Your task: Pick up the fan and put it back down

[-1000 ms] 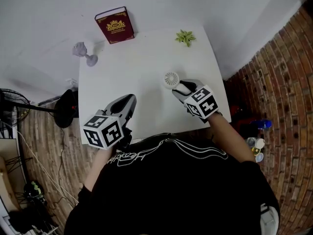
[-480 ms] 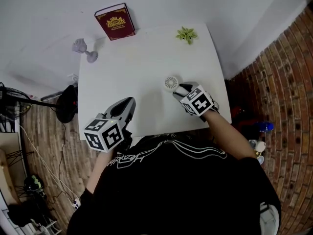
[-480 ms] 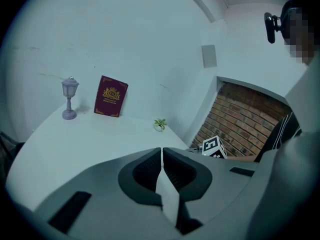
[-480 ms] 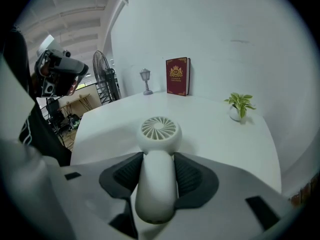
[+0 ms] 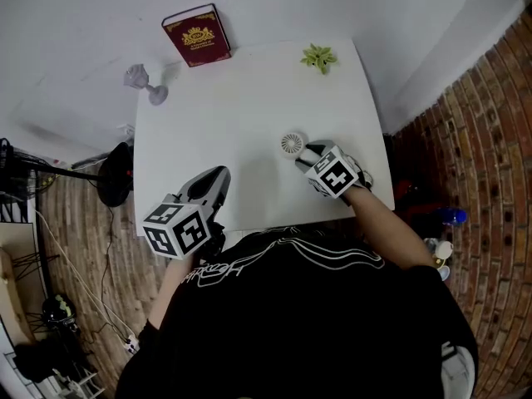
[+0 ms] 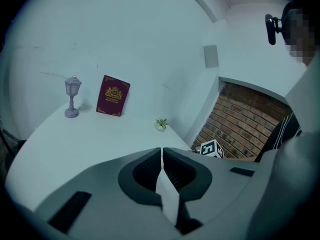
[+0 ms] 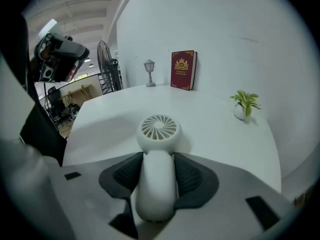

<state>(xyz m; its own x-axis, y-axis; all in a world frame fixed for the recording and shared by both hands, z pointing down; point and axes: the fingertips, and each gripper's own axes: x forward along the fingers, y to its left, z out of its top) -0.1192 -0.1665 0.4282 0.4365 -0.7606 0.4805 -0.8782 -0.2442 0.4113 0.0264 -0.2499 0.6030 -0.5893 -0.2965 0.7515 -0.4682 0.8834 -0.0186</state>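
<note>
The person's black-clad torso [image 5: 291, 322] hides the table's [image 5: 241, 115] near edge. Over the near-left edge, the left gripper [image 5: 218, 177] has its jaws pressed together with nothing between them. Near the right edge, the right gripper [image 5: 312, 152] clamps the white fan's [image 7: 159, 129] handle. The fan's round head sticks out beyond the jaws, and I cannot tell if it rests on the table. The middle lies open. At the far edge a white pot [image 7: 240, 111] holds a plant [image 7: 246, 99] on the right. A red book [image 5: 196, 39] and a lamp [image 5: 141, 83] stand to the left.

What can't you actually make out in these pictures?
- Handle of the fan: head view, covered by the right gripper.
- Whether the fan touches the table: right gripper view, underside faces away.
- Print on the book: too small everywhere.
- Top of the black stand: cut by head view's left edge.
</note>
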